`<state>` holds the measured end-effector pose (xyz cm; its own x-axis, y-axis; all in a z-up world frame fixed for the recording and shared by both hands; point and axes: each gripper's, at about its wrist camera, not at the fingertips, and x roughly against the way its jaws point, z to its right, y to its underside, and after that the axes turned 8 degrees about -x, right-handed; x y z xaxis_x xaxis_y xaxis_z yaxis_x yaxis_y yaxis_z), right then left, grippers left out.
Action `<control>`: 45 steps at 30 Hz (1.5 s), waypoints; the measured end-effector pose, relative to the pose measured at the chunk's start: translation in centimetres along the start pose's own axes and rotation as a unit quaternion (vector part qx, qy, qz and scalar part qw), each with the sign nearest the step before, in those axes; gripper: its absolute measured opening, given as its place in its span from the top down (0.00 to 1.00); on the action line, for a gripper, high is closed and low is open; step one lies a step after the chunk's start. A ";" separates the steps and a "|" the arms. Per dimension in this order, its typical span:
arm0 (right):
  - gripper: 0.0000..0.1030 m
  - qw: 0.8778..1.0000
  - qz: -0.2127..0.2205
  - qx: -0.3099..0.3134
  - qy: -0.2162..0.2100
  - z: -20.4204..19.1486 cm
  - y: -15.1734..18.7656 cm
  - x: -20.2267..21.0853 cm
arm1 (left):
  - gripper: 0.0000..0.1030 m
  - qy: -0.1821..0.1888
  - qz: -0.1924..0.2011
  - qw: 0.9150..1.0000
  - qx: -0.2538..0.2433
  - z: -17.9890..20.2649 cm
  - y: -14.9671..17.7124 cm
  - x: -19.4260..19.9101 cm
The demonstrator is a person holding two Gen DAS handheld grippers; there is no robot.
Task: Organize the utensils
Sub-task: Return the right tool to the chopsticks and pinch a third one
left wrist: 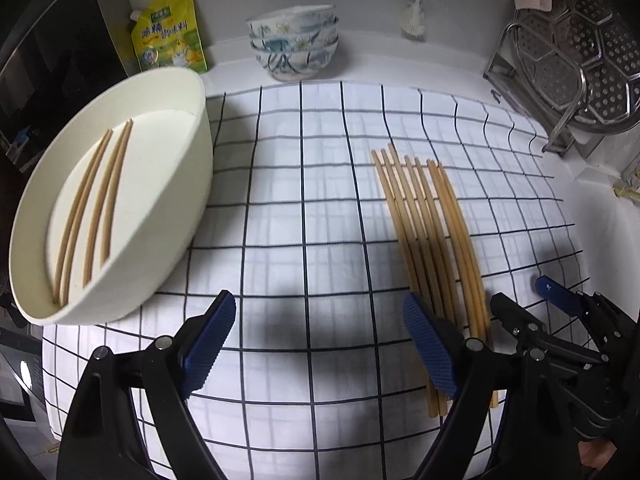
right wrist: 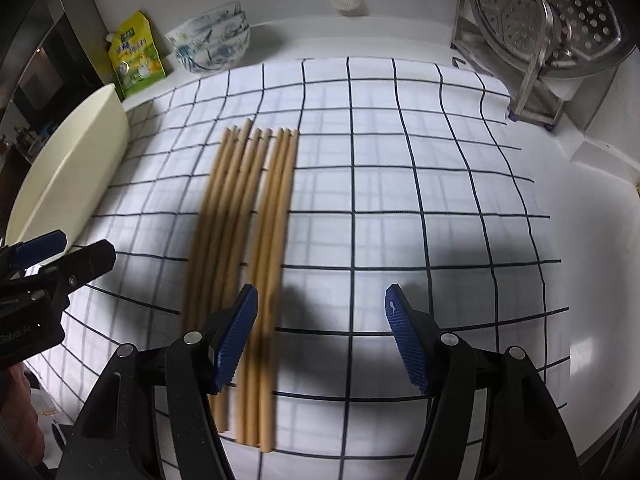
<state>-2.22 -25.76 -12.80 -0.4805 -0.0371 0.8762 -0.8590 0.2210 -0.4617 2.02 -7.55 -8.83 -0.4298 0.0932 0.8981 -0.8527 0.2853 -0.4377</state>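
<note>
Chopsticks (right wrist: 248, 240) lie side by side in a bundle on the checked cloth (right wrist: 400, 184) covering the surface. Four more chopsticks (left wrist: 90, 208) rest inside the cream tub (left wrist: 200, 152) at the cloth's left edge. Left tool (left wrist: 320, 344) hangs wide open over bare cloth. Right tool (right wrist: 320, 340) is open too, empty, its left pad above the bundle's near ends.

Light: bright overhead, dark shadows | chopsticks (right wrist: 256, 216) perhaps motion-blurred | edges fisheye-warped
</note>
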 end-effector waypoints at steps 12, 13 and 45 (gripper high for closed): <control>0.38 0.999 0.000 0.032 0.002 0.0 0.6 -0.9 | 0.18 0.008 -0.017 1.000 0.002 0.9 0.5 -1.8; 0.38 0.999 0.001 0.034 0.002 0.0 0.6 -0.9 | 0.18 0.007 -0.019 1.000 0.002 1.0 0.5 -1.9; 0.38 1.000 0.018 0.015 0.007 3.2 0.1 -0.8 | 0.13 -0.009 -0.025 0.999 -0.020 3.2 0.2 -4.3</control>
<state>-2.47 -28.81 -13.96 -0.5080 -0.0156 0.8612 -0.8467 0.1929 -0.4960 2.69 -10.96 -12.91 -0.3915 0.0614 0.9181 -0.8608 0.3282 -0.3889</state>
